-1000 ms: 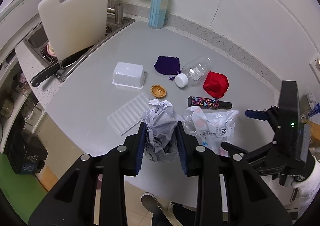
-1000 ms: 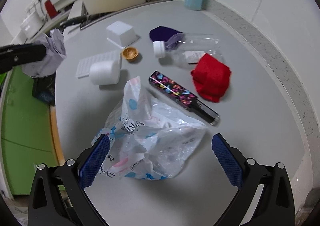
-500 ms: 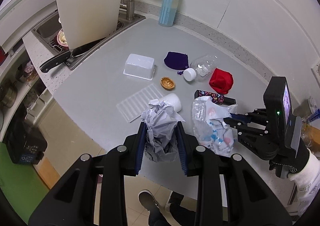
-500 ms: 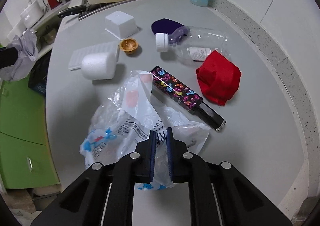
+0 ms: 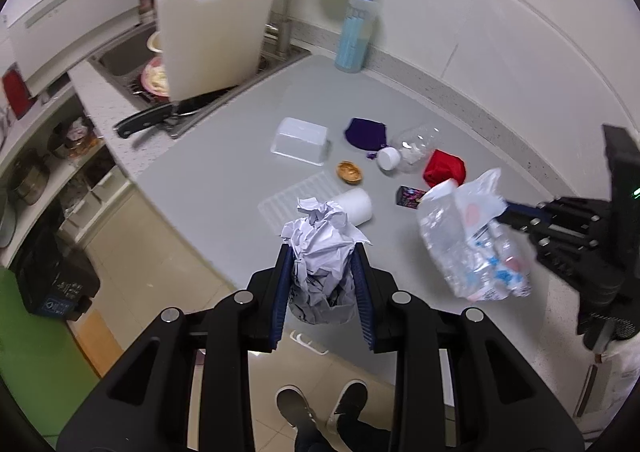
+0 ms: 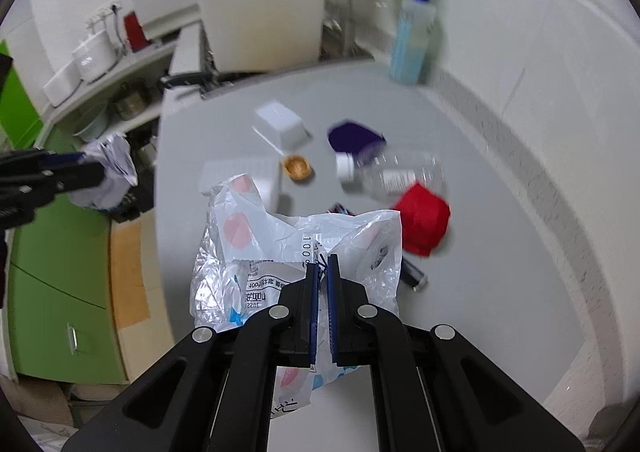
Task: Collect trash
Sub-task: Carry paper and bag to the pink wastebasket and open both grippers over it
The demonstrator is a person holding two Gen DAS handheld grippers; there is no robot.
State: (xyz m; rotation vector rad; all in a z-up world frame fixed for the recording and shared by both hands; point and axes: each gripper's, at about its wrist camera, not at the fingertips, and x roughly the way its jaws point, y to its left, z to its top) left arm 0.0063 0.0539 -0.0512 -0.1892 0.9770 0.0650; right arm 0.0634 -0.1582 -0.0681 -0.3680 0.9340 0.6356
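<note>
My left gripper is shut on a crumpled white paper ball, held out past the counter's edge and above the floor. In the right wrist view the same paper ball shows at the far left. My right gripper is shut on a thin printed plastic bag, which hangs off the grey counter. The left wrist view shows that bag dangling from the right gripper.
On the counter lie a white foam tray, purple pouch, clear bottle, red cloth, orange dish, ribbed lid, foam cylinder and patterned box. A cutting board and knife stand by the sink. A black bin sits on the floor.
The right gripper's wide jaws closed on the plastic bag and lifted it off the counter. The left gripper drew back from the counter with the paper ball still in it.
</note>
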